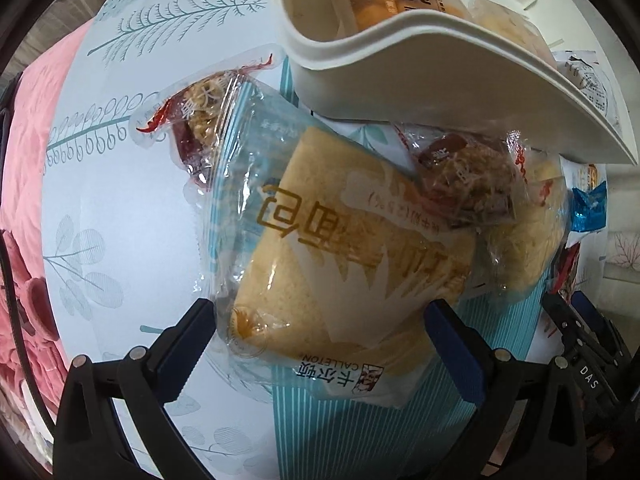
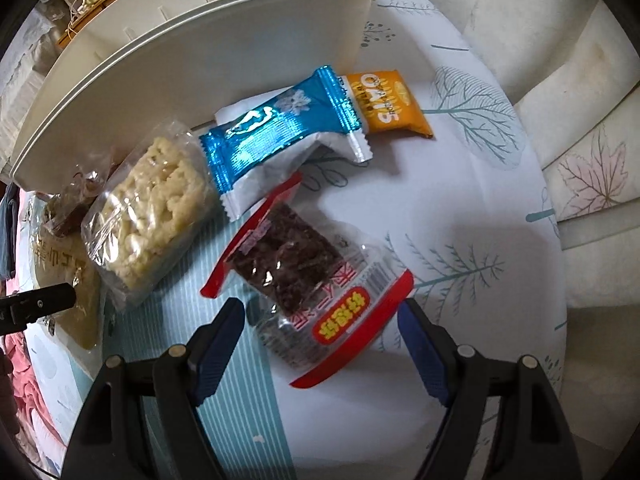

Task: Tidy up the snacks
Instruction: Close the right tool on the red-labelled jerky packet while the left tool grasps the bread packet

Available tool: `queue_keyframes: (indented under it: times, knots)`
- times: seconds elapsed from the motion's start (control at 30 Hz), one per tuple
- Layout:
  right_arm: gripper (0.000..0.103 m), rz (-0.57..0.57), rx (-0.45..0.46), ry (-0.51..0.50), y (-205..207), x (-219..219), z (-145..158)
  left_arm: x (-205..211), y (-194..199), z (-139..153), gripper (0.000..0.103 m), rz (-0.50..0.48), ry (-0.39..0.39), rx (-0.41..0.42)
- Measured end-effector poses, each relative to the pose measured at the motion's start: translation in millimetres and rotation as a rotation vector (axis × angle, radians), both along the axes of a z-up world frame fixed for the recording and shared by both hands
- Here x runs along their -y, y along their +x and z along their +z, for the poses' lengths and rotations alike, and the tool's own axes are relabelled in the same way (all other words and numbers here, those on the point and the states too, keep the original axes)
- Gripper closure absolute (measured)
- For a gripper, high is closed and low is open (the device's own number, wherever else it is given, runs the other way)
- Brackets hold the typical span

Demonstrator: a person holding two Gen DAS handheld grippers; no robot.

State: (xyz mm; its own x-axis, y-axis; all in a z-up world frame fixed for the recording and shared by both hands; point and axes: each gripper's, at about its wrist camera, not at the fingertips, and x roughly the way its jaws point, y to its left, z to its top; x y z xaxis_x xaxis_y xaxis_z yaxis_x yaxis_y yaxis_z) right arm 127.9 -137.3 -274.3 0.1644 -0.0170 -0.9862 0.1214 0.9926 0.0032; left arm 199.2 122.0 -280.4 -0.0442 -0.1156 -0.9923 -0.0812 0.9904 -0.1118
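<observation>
In the left wrist view my left gripper (image 1: 320, 328) is open, its fingers on either side of a wrapped bread packet (image 1: 340, 248) lying on the tablecloth. A clear snack pack (image 1: 200, 120) lies behind it and another (image 1: 468, 176) rests on its right. The white storage bin (image 1: 460, 80) stands behind, with snacks inside. In the right wrist view my right gripper (image 2: 320, 332) is open around a red-edged dark snack pack (image 2: 304, 276). Beyond lie a pale rice-crisp pack (image 2: 152, 208), a blue foil pack (image 2: 280, 128) and an orange oats pack (image 2: 388, 104) beside the bin (image 2: 200, 60).
The table has a white cloth with tree prints (image 2: 460, 272) and a teal striped band (image 2: 240, 420). Pink fabric (image 1: 28, 160) lies past the left edge. A cream cushion with leaf print (image 2: 592, 168) is at the right. The left gripper's tip (image 2: 36, 308) shows at the left.
</observation>
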Motion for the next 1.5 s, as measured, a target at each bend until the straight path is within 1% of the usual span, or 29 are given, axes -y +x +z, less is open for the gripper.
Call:
queue_keyframes:
  times: [0.07,0.17,0.23,0.4,0.5,0.6,0.67,0.73,0.87,0.93,1.0,1.13,1.23,1.5]
  knots:
    - [0.024,0.0,0.004,-0.009,1,1,0,-2,-3,1,0.0,0.011,0.006,0.003]
    - [0.029,0.002,0.013,-0.016,1,1,2,1,-8,2,0.0,0.02,0.024,0.004]
    - [0.031,0.006,0.015,-0.014,6,3,0,2,-10,4,0.0,0.025,0.03,-0.016]
    - [0.031,0.011,0.032,0.002,11,7,2,6,-18,6,0.0,0.039,0.013,-0.045]
    - [0.034,0.025,0.037,0.014,11,8,6,8,-25,7,0.0,0.055,0.004,-0.051]
    - [0.035,0.033,0.04,0.023,8,13,11,3,-28,14,0.0,0.081,-0.003,-0.055]
    - [0.037,0.04,0.043,0.024,9,14,11,-6,-33,22,0.0,0.1,-0.005,-0.059]
    - [0.042,0.05,0.044,0.031,10,13,11,-11,-41,29,0.0,0.115,0.004,-0.057]
    - [0.049,0.077,0.051,0.035,12,11,15,-14,-50,41,0.0,0.139,0.017,-0.029]
    - [0.056,0.095,0.052,0.029,13,9,19,-12,-48,44,0.0,0.142,-0.002,-0.023]
    - [0.063,0.11,0.054,0.029,14,8,21,-5,-45,41,0.0,0.134,-0.005,-0.026]
    - [0.068,0.141,0.053,0.033,15,6,22,10,-32,27,0.0,0.127,0.025,-0.047]
    - [0.068,0.157,0.053,0.044,15,6,21,19,-28,17,0.0,0.122,0.076,-0.06]
    - [0.068,0.193,0.05,0.078,14,8,22,40,-17,-8,0.0,0.132,0.134,-0.091]
